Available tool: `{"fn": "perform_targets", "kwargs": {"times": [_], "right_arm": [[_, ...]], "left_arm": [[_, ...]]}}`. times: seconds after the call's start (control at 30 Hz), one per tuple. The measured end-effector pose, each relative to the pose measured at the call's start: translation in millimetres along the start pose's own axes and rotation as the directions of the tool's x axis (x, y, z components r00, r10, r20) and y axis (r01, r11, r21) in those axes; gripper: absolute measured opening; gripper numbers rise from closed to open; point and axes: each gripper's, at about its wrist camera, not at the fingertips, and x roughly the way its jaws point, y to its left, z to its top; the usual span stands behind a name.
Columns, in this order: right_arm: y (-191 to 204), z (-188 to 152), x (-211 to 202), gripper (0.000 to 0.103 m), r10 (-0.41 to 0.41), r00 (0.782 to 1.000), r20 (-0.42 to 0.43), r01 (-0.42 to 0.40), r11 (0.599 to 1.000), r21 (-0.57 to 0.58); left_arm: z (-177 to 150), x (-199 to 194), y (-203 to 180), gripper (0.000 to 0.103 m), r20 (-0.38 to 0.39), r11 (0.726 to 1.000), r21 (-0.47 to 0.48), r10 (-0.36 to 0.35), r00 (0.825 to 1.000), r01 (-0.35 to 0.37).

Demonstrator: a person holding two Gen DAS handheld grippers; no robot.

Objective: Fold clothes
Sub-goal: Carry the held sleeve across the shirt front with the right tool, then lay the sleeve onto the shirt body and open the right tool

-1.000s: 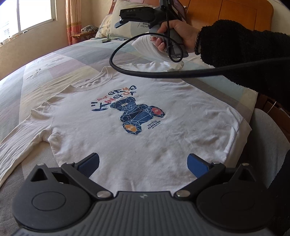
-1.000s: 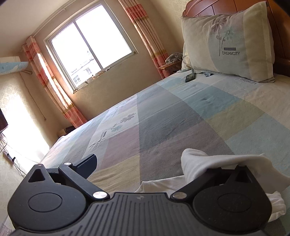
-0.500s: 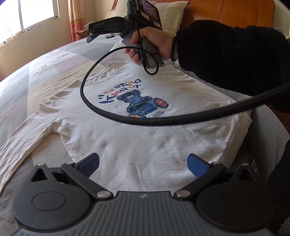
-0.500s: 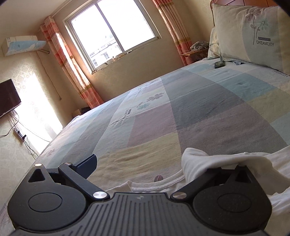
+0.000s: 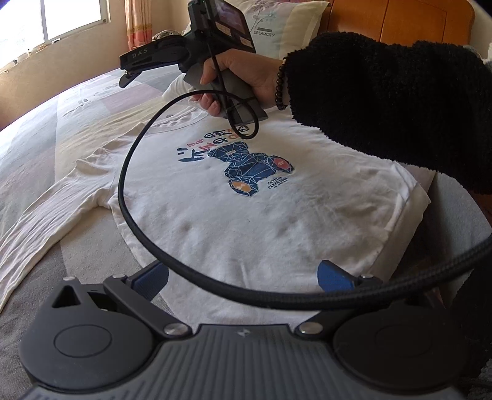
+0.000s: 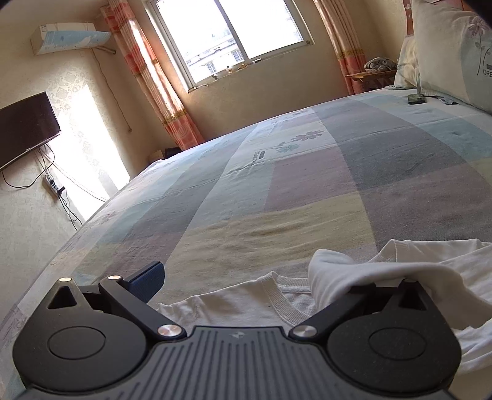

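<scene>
A white long-sleeved sweatshirt (image 5: 246, 221) with a blue bear print lies face up on the bed. Its left sleeve (image 5: 46, 215) stretches out flat to the left. My left gripper (image 5: 243, 274) hovers open over the hem, nothing between its blue pads. A hand holds my right gripper (image 5: 126, 77) above the collar. In the right wrist view, the right gripper (image 6: 243, 277) has its fingers spread apart, and the shirt's other sleeve (image 6: 353, 267) is draped over its right finger, hiding that pad. The ribbed collar (image 6: 276, 295) lies just below.
A black cable (image 5: 123, 184) loops from the right gripper across the shirt. The person's black fleece sleeve (image 5: 384, 98) reaches over the shirt's right side. The patchwork bedspread (image 6: 276, 184) extends toward the window. A pillow (image 5: 276, 27) leans on the wooden headboard (image 5: 399, 21).
The right gripper has swung left with the sleeve on its finger, from the shirt's right shoulder to above the collar. The left gripper has stayed open over the hem.
</scene>
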Motion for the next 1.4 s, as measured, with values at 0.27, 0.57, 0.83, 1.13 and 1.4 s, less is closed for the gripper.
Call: {"fn": "perform_targets", "kwargs": {"times": [0.27, 0.57, 0.83, 1.13, 1.4], "right_arm": [[28, -21, 13, 0.103, 0.022, 0.995, -0.101, -0.032, 0.995, -0.097], [39, -43, 24, 0.103, 0.064, 0.982, -0.180, -0.085, 0.990, -0.110], [34, -57, 32, 0.103, 0.074, 0.964, -0.257, -0.100, 0.991, -0.093], [-32, -56, 4, 0.103, 0.107, 0.987, -0.121, -0.070, 0.958, 0.277], [1, -40, 20, 0.103, 0.180, 0.979, -0.096, -0.162, 0.973, 0.166]], "left_arm": [[-3, 0, 0, 0.102, -0.005, 1.000, -0.004, -0.003, 1.000, 0.003], [-8, 3, 1, 0.102, -0.015, 1.000, -0.014, 0.003, 1.000, -0.003], [-13, 1, 6, 0.102, -0.008, 0.999, -0.031, 0.010, 1.000, -0.011], [-16, 3, 4, 0.102, 0.014, 0.999, -0.034, -0.012, 1.000, 0.013], [-19, 4, 3, 0.102, 0.013, 0.999, -0.042, -0.016, 1.000, 0.017]]}}
